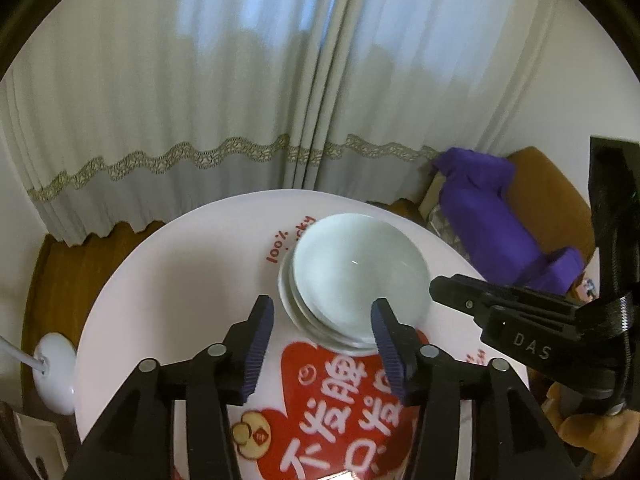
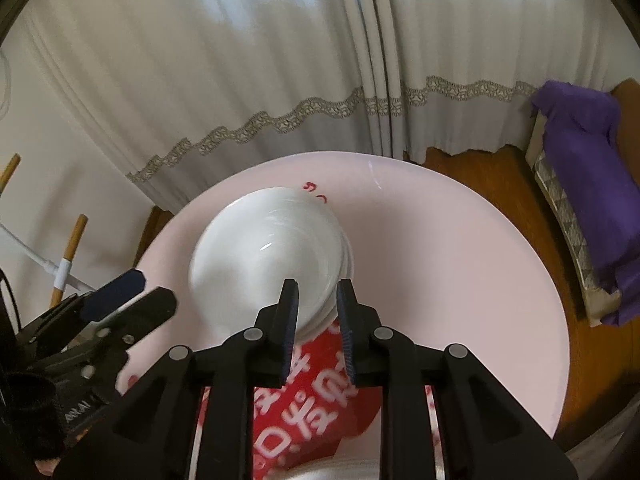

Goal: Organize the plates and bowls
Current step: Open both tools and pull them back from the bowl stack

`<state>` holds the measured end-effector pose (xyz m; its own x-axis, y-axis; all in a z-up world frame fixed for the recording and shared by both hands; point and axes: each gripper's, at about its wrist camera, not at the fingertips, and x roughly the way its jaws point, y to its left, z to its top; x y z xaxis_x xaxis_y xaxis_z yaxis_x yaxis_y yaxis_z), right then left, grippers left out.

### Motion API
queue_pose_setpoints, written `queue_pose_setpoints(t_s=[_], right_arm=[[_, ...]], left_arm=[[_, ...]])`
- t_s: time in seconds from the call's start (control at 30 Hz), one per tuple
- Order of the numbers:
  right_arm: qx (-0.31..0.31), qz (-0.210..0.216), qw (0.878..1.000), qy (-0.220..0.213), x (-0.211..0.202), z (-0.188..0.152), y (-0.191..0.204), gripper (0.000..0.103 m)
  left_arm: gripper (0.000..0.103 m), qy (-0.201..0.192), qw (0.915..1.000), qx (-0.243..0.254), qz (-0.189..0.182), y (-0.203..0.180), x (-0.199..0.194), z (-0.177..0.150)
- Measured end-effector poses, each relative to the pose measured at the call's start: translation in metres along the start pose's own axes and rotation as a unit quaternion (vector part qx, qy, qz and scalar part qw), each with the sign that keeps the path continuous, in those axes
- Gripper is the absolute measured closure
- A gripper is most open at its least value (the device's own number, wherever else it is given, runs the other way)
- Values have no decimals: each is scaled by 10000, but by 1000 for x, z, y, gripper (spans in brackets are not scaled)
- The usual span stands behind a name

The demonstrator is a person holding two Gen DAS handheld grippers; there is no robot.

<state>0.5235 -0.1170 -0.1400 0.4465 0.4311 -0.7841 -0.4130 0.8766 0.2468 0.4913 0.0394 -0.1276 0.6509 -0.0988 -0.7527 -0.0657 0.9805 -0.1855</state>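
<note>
We see a stack of white bowls (image 1: 352, 276) nested on a round pale pink counter (image 1: 180, 264), near its middle, just beyond the big red heart print with white characters (image 1: 332, 396); red "100%" lettering (image 1: 280, 246) sits on the counter just left of the stack in the left wrist view. Left gripper (image 1: 322, 322) hangs over the near rim of the stack, jaws moderately wide, nothing between them, blue ribbed pads not pressing on any bowl; its right pad overlaps the near edge of the stack in the picture, but we cannot tell whether it touches. Right gripper (image 2: 318, 306) is at the near right side of the same stack (image 2: 266, 258), jaws narrow with a small gap, nothing clamped; bowl rim shows in the gap, contact unclear. Each gripper shows in the other's camera: right gripper (image 1: 452, 290) enters from the right edge beside the bowls, left gripper (image 2: 132, 296) from the lower left. The right wrist view is slightly blurred. Behind the counter hang pale curtains (image 1: 240, 100) with a lace band, wooden floor (image 2: 480, 168) below, a purple cloth (image 1: 492, 216) draped over something at the right. A white round base with a cable (image 1: 54, 372) is left of the counter on the floor.
</note>
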Motion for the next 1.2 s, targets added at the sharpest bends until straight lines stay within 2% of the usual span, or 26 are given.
queue_pose_setpoints(t_s=[0.17,0.33,0.37,0.47,0.53,0.63,0.8,1.03,1.2], right_arm=[[-73,42,9997,-211,-45,-27,11,68],[-100,17,9988,-481,-93,-58,21,65],[-100,-4,9986,-515,-101,-64,22,62],[-94,-124,9976,-671,-123,-82,26,61],[-24,-145,9969,-774,-136,-95,26,60],[96,-130,9957,-911,-152,-120,23,53],[237,-138,9939,-1069,-169,-155,18,53],[442,-48,9932,-1074,-181,-180,17,51],[541,-126,9921,-1126,-187,-181,17,46]], left_arm=[[48,-323,9989,335,86,-23,-51,-36],[41,-680,9958,601,140,-43,-101,-80],[40,-779,9946,667,158,-49,-111,-88],[30,-897,9931,745,121,-56,-134,-111],[28,-960,9921,797,137,-57,-144,-124],[27,-1052,9900,907,229,-60,-156,-149],[25,-1106,9887,985,247,-66,-174,-189],[10,-1152,9862,1181,164,-67,-193,-205],[9,-1164,9856,1222,55,-58,-199,-196]])
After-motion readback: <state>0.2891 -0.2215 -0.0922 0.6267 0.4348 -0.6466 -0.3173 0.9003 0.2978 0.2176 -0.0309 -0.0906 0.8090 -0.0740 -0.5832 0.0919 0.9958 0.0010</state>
